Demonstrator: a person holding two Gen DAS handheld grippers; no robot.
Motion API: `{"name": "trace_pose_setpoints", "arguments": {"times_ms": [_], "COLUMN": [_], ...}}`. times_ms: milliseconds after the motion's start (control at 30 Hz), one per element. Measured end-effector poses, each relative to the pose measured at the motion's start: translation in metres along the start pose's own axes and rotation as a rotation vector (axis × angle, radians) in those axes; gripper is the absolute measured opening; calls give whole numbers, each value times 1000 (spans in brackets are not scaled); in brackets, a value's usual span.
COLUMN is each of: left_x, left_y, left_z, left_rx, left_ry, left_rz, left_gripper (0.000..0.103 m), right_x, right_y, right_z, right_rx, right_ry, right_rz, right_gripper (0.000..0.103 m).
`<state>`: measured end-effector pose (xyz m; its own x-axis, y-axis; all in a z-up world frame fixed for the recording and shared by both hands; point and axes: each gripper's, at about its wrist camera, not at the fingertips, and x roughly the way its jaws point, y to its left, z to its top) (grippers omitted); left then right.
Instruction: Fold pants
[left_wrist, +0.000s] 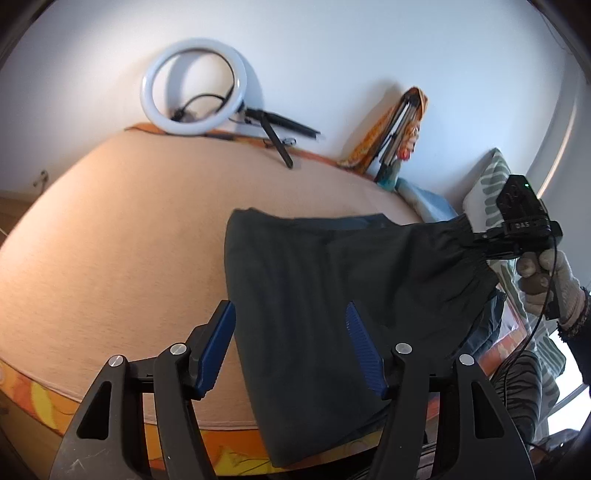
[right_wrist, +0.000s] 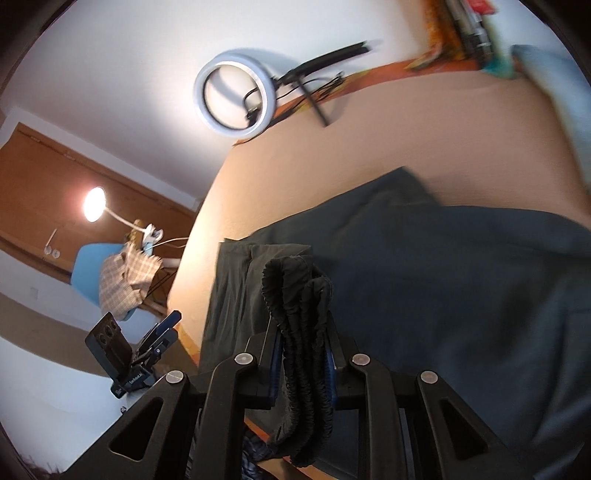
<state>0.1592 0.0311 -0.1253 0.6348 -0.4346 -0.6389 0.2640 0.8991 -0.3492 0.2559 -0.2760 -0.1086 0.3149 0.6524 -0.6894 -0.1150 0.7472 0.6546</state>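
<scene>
Dark pants (left_wrist: 325, 295) lie on a beige bed cover (left_wrist: 110, 240), their lower part hanging over the near edge. My left gripper (left_wrist: 291, 339) is open above the pants, its blue pads (left_wrist: 218, 343) apart with cloth beneath them. My right gripper (right_wrist: 301, 354) is shut on the bunched elastic waistband (right_wrist: 299, 314) and lifts it off the bed; it shows at the right of the left wrist view (left_wrist: 484, 240). The rest of the pants (right_wrist: 443, 277) spread out on the bed beyond it. The left gripper (right_wrist: 162, 332) shows at the lower left of the right wrist view.
A white ring light (left_wrist: 195, 85) with a black tripod (left_wrist: 280, 136) leans on the wall at the bed's far edge. Patterned pillows (left_wrist: 491, 184) and a folded orange item (left_wrist: 391, 129) are at the right. A lit lamp (right_wrist: 94, 199) and a blue chair (right_wrist: 96, 277) stand beside the bed.
</scene>
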Motion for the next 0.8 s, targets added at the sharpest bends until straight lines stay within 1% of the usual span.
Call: {"name": "trace_pose_setpoints", "arguments": {"times_ms": [100, 233, 433, 533, 800], "left_x": [6, 12, 15, 10, -19], "left_y": [-8, -13, -21, -23, -41], "left_z": [2, 6, 12, 17, 38], "left_rx": [8, 14, 27, 25, 25], "left_ry": [11, 21, 29, 24, -20], "left_rz": [-12, -9, -1, 3, 0], "left_gripper": [62, 62, 62, 62, 62], "right_x": [-20, -43, -77, -90, -121], "right_y": [-18, -39, -78, -98, -150], "right_z": [-4, -12, -22, -25, -34], "right_rx": [16, 21, 59, 74, 148], "right_ry": [-12, -23, -40, -48, -90], "right_rz": [-34, -89, -148, -185, -230], "right_gripper": [18, 18, 18, 18, 18]}}
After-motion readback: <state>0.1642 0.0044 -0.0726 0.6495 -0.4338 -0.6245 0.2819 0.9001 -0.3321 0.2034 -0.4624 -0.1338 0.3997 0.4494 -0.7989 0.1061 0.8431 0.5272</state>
